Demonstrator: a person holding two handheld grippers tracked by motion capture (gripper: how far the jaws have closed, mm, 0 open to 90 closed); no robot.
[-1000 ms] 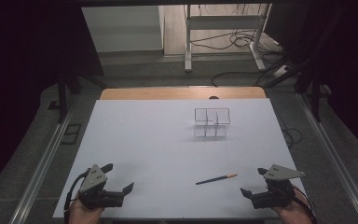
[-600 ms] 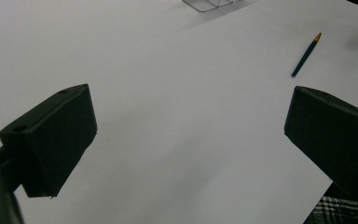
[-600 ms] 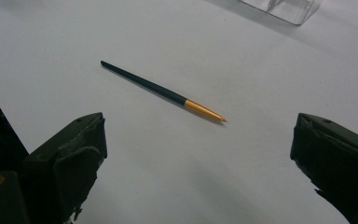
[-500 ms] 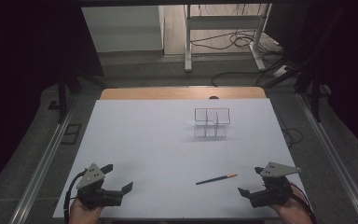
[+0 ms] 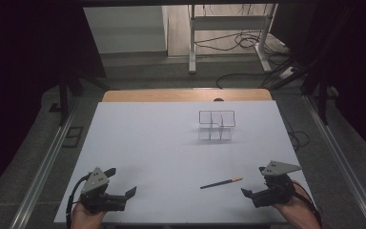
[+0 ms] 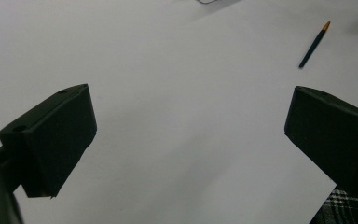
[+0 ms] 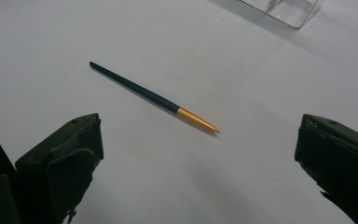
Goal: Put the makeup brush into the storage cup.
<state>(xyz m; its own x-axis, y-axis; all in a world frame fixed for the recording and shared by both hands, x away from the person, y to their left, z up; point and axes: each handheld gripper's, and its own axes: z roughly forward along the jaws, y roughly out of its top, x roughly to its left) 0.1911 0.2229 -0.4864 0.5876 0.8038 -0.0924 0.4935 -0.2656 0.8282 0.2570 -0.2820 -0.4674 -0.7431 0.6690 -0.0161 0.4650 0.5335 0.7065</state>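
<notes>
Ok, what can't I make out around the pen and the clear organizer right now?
- Clear organizer: high view, too small and see-through to tell if anything's inside; right gripper view, cut off by the top edge.
- Pen: right gripper view, any markings too small.
- Right gripper: high view, fingers too dark to separate.

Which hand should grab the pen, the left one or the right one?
Probably the right. The right gripper sits open close to the pen, which lies just ahead of its jaws. The left gripper is open too, but far across the table.
</notes>
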